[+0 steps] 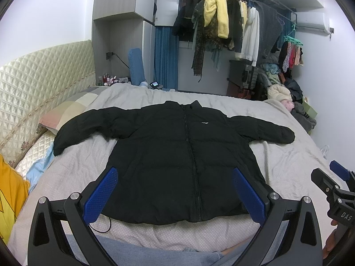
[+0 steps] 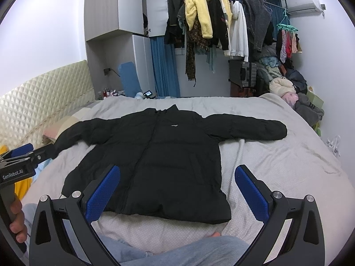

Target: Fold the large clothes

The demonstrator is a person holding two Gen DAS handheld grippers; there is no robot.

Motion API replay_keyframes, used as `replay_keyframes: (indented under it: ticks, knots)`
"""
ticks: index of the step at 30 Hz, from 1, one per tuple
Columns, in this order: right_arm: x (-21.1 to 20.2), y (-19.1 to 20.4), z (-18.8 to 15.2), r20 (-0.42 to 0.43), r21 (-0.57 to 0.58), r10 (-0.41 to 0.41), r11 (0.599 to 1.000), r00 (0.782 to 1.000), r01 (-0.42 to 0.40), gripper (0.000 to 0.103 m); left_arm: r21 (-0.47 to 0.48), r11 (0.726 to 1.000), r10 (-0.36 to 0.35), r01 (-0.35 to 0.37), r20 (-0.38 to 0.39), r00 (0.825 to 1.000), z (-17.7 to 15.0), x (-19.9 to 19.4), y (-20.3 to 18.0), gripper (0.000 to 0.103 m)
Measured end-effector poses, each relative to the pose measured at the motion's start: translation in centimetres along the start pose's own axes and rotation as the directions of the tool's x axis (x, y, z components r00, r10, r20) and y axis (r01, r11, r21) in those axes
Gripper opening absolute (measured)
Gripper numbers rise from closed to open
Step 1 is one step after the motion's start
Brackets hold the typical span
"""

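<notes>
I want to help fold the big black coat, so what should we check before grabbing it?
1. Coat lies flat on the bed, front up: ok.
2. Both sleeves spread out to the sides: ok.
3. Zipper closed all the way: looks closed, but cannot tell for sure.
4. Left gripper open and holding nothing: ok.
5. Right gripper open and holding nothing: ok.
6. Nothing lying on top of the coat: ok. A thin dark cord sits by the hem near the left gripper; whether it runs under the coat, cannot tell.
</notes>
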State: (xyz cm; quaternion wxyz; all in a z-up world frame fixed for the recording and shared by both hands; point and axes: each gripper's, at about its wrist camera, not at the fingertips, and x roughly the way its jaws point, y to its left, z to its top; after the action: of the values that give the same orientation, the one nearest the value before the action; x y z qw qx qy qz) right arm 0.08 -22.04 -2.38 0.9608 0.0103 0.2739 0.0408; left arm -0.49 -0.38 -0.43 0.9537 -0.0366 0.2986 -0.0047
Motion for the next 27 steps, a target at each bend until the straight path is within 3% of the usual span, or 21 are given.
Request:
replay_keyframes:
  ticks: [27]
  knots:
    - [0.35, 0.11, -0.08, -0.017, 0.009, 0.003, 1.000, 1.000, -0.003, 0.103, -0.004, 1.000, 0.004, -0.004, -0.007, 1.000, -0.47, 0.33, 0.12, 0.103]
